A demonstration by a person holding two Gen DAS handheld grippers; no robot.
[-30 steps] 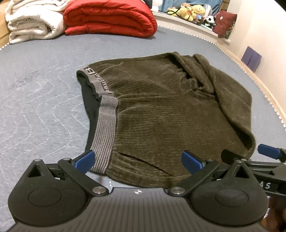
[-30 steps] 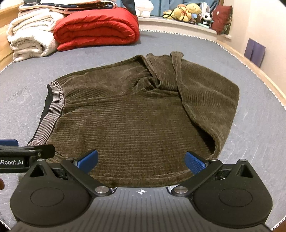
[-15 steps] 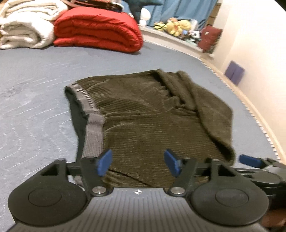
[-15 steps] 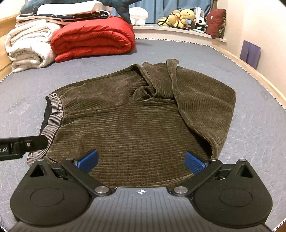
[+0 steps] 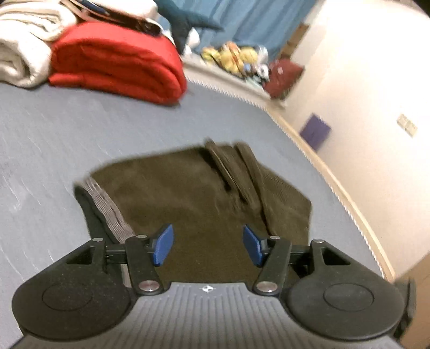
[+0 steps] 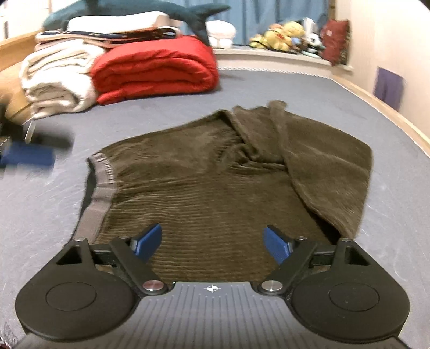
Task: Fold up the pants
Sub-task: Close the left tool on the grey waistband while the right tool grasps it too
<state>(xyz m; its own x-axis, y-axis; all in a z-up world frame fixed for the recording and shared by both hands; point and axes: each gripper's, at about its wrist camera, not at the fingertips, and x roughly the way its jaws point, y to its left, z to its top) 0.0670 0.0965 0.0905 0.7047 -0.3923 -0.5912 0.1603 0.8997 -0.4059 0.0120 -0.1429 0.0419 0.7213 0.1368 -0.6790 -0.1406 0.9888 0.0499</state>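
Olive-brown corduroy pants (image 6: 215, 182) lie folded on the grey-blue mattress (image 6: 40, 214), grey waistband (image 6: 99, 204) to the left and the legs doubled over at the right. My right gripper (image 6: 212, 243) hovers over their near edge; its jaws are closing, with no cloth between the pads. My left gripper (image 5: 208, 245) is raised above the pants (image 5: 193, 193) near the waistband (image 5: 107, 212), jaws half apart and holding nothing. One of its blue pads (image 6: 27, 157) shows as a blur at the left of the right wrist view.
A folded red quilt (image 6: 156, 69) and white blankets (image 6: 56, 80) are stacked at the far left of the bed, a plush shark (image 6: 134, 8) on top. Soft toys (image 6: 285, 35) line the far ledge. The mattress edge (image 6: 389, 112) and a wall run along the right.
My left gripper narrowed its jaws, then lifted up and away from the waistband corner. My right gripper stayed put and its jaws have started to narrow. The pants lie as before.
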